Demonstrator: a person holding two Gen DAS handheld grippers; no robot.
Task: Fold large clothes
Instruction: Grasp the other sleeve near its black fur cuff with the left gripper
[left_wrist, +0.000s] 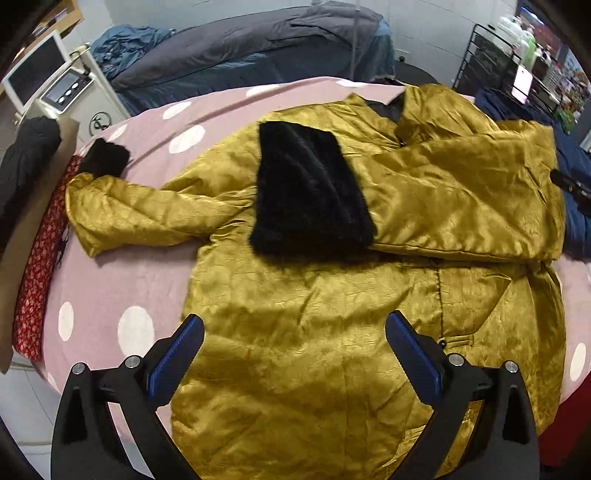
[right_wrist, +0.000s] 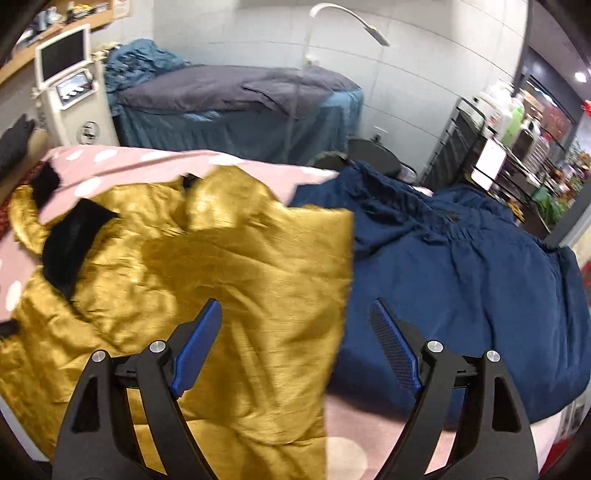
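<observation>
A large gold satin coat (left_wrist: 314, 325) lies spread on a pink polka-dot bed (left_wrist: 122, 280). Its right sleeve is folded across the chest, with the black fur cuff (left_wrist: 310, 192) near the middle. The left sleeve (left_wrist: 140, 214) stretches out to the left and ends in another black fur cuff (left_wrist: 105, 158). My left gripper (left_wrist: 293, 354) is open and empty above the coat's lower body. In the right wrist view the coat (right_wrist: 207, 280) fills the left half. My right gripper (right_wrist: 295, 343) is open and empty above the coat's right edge.
A crumpled navy blue garment (right_wrist: 461, 280) lies on the bed right of the coat. A red patterned cloth (left_wrist: 37, 266) lies along the bed's left edge. A treatment bed with grey and blue covers (right_wrist: 236, 107), a white machine with a screen (right_wrist: 70, 85) and a black shelf rack (right_wrist: 491, 147) stand behind.
</observation>
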